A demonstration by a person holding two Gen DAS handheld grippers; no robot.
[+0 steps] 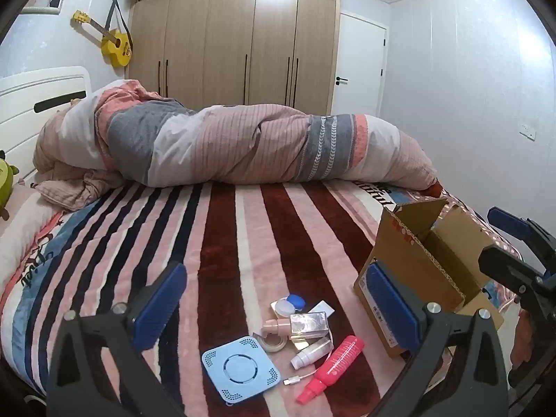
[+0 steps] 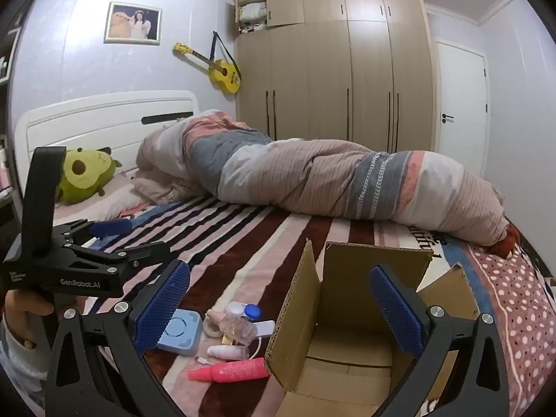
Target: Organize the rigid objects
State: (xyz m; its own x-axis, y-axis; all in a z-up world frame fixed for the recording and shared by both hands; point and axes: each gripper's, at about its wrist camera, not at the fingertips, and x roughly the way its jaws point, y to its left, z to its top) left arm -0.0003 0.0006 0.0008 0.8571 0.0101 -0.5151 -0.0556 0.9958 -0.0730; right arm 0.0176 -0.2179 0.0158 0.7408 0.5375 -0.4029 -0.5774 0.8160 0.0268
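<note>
Small items lie in a pile on the striped bed: a light blue square device point(image 1: 240, 371) point(image 2: 180, 333), a pink spray bottle point(image 1: 330, 368) point(image 2: 231, 371), a clear square bottle point(image 1: 309, 323) point(image 2: 239, 328), a small white bottle point(image 1: 311, 351) point(image 2: 226, 351), a tape roll point(image 1: 274, 342), a blue-and-white contact lens case point(image 1: 290, 304) point(image 2: 248, 311) and a white cable point(image 1: 302, 377). An open cardboard box point(image 1: 422, 271) point(image 2: 347, 312) stands right of the pile. My left gripper point(image 1: 274, 307) is open above the pile, empty. My right gripper point(image 2: 279, 307) is open over the box's left flap, empty.
A rolled pink and grey duvet point(image 1: 243, 146) point(image 2: 347, 180) lies across the far side of the bed. A green plush toy point(image 2: 87, 173) sits by the white headboard point(image 2: 104, 121). A wardrobe point(image 1: 236, 45) and door point(image 1: 358, 66) stand behind. The left gripper's body point(image 2: 69, 260) shows at left.
</note>
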